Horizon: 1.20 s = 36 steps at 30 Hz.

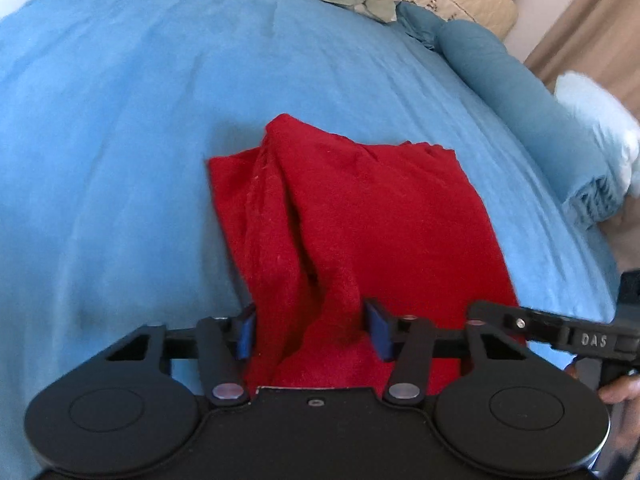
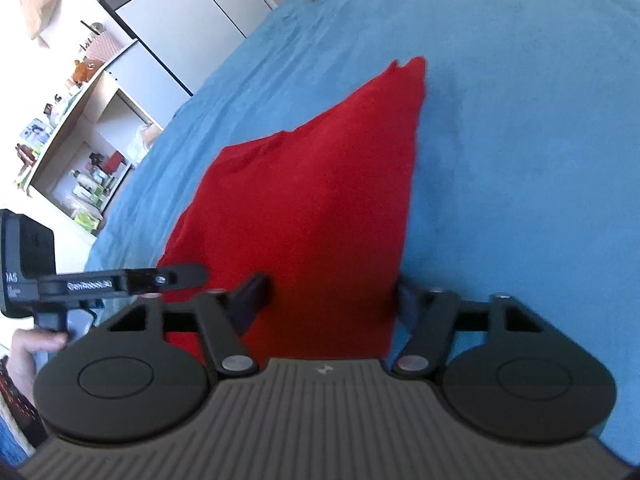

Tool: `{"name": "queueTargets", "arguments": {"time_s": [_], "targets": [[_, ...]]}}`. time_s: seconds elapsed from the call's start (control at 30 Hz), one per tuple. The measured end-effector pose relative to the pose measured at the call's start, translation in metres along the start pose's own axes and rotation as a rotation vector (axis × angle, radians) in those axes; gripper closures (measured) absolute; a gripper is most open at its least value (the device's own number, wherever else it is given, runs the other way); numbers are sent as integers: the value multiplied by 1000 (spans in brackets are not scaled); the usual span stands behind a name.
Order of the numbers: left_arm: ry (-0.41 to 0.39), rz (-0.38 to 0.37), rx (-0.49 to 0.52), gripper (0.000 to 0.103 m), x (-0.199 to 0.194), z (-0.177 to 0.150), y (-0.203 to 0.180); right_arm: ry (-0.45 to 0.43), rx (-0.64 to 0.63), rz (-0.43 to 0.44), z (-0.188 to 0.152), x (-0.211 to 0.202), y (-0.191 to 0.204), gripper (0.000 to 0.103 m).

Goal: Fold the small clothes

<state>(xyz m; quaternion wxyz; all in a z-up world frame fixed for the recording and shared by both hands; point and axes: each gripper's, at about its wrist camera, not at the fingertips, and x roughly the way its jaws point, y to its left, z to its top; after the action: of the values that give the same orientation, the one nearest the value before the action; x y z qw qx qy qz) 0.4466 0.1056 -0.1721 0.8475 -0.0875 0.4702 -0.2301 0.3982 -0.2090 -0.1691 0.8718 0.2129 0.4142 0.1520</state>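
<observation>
Cloth orientation governs the next fold: the red fleece garment (image 1: 352,216) lies on the blue bedsheet (image 1: 120,128), its long axis running straight away from both of my grippers. My left gripper (image 1: 312,330) has its blue-padded fingers (image 1: 378,330) set apart, a raised ridge of the near hem bunched between them; I cannot tell whether they press it. My right gripper (image 2: 332,304) straddles the near hem (image 2: 320,332) likewise, jaws wide. Both sit side by side at the same edge, so neither is nearer; I judge the fold runs forward, toward the far corner (image 2: 412,68).
</observation>
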Motion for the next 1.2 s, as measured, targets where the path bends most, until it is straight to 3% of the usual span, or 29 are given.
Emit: {"name": "queueTargets", "arguments": {"time_s": [0.03, 0.1, 0.23, 0.5, 0.77, 0.97, 1.03, 1.2], "targets": [[-4, 12, 15, 63, -2, 3, -5, -4, -19, -5, 0, 1, 4, 49], [-18, 30, 21, 74, -9, 5, -9, -13, -65, -15, 1, -2, 14, 59], [-69, -1, 35, 79, -33, 8, -21, -42, -108, -14, 5, -24, 31, 61], [-145, -54, 60, 80, -100, -28, -93, -88, -190, 16, -12, -131, 52, 62], [-126, -57, 115, 80, -112, -122, -174, -48, -231, 0, -92, -234, 22, 62], [-47, 21, 134, 78, -74, -174, -194, 7, -211, -52, -155, -237, -26, 61], [-44, 52, 132, 72, -68, -180, -192, 4, -176, -53, -169, -231, -44, 59], [-49, 52, 76, 59, -69, -186, -178, -31, -84, -22, -181, -229, -60, 43]]}}
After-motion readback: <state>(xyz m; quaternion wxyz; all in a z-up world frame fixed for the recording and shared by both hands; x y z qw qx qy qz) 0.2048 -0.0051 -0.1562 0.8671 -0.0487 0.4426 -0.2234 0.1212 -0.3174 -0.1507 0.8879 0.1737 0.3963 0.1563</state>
